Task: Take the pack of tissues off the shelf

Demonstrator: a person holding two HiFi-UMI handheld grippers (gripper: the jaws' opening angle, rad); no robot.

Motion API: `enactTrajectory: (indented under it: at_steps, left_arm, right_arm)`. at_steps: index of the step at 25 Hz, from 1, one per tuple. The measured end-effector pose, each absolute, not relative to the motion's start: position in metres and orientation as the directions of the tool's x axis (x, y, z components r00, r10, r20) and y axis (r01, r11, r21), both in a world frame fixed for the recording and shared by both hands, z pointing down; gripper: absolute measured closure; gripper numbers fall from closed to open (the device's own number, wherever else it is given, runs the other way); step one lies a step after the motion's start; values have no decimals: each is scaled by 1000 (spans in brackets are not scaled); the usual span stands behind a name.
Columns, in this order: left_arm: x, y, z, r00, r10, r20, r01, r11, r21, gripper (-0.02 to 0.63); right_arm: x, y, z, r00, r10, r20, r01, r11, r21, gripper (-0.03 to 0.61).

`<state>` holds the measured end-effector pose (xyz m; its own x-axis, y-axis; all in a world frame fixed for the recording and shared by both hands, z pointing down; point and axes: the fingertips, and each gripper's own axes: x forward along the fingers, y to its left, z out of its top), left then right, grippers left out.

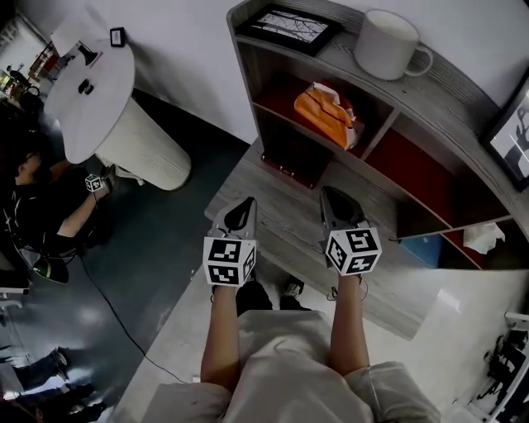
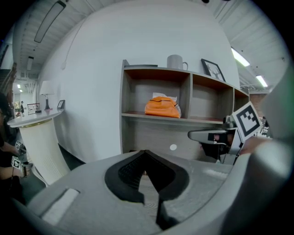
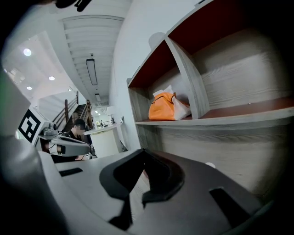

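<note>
The orange pack of tissues point(image 1: 326, 111) lies in the left upper compartment of the grey wooden shelf point(image 1: 430, 91), with a white tissue sticking out of its top. Both grippers hang side by side in front of the shelf, below the pack and apart from it. My left gripper point(image 1: 245, 204) is shut and holds nothing, and so is my right gripper point(image 1: 334, 197). In the left gripper view the pack point(image 2: 161, 106) sits ahead and above the closed jaws point(image 2: 146, 153). In the right gripper view the pack point(image 3: 163, 106) lies beside the shelf's divider point(image 3: 188, 80).
A white mug point(image 1: 387, 43) and a framed picture point(image 1: 289, 25) stand on the shelf top, with another frame point(image 1: 512, 132) at the right. Crumpled white paper point(image 1: 483, 238) lies in a lower compartment. A round white counter point(image 1: 91, 91) and a seated person point(image 1: 33, 206) are at the left.
</note>
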<state>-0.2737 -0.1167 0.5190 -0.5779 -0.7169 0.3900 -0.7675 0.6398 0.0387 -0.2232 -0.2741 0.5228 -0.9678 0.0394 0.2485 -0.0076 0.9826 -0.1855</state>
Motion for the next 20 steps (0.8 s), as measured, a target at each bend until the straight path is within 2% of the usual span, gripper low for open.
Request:
enactTrajectory:
  at_steps: [4,20]
  left_arm:
    - [-286,-128,513,-602,-725,335,-755,653,56,603]
    - [-338,-211,470,-347,-893,287,-928,371,32,603]
  right_arm:
    - [-224,-276,520,-973,17,230,-24,984,-175,563]
    - [-263,-317,472,-948,-257,190,-281,953,-110,563]
